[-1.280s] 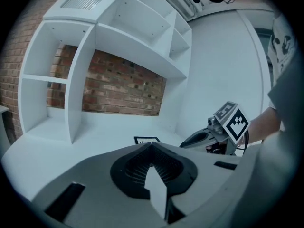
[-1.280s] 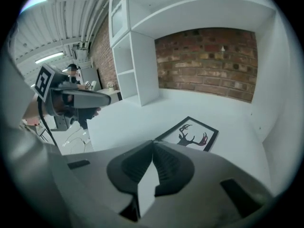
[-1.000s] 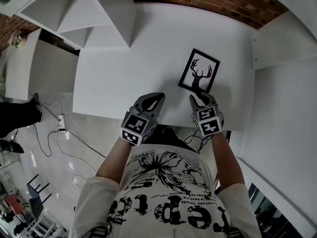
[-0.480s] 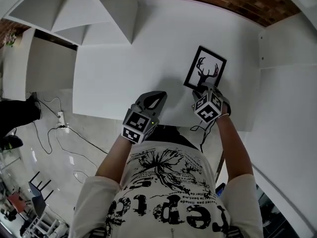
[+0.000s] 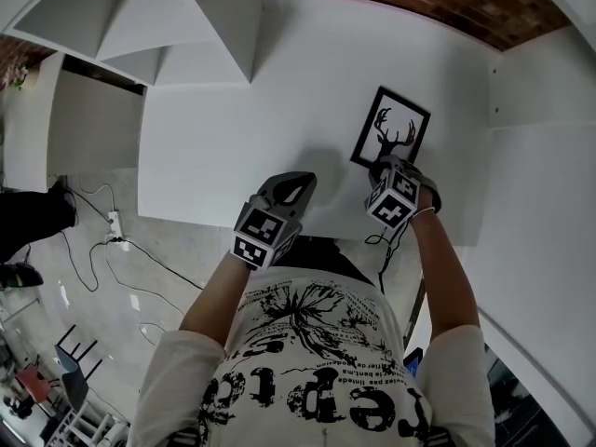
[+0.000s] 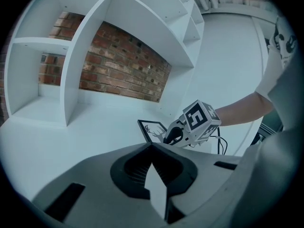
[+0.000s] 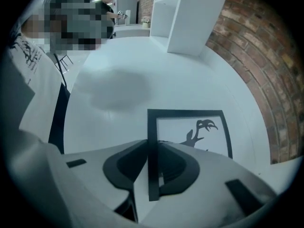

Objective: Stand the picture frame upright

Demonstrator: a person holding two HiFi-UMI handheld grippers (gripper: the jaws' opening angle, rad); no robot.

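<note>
light: bright, even, diffuse | shadow: soft grey patch on white table (image 7: 156, 65) beyond right gripper (image 7: 152, 148) | edges: heavy fisheye bending, dark vignette corners | focus: jaws nearest lens blurred

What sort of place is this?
Likely an indoor studio or staged room, not a home: a white table bearing a picture frame, white shelves against a brick wall, and a power strip on the polished floor.

picture frame (image 5: 392, 138): lying on white table (image 5: 233, 128) | right gripper (image 5: 384, 168): at its near edge | left gripper (image 5: 293, 186): apart
</note>
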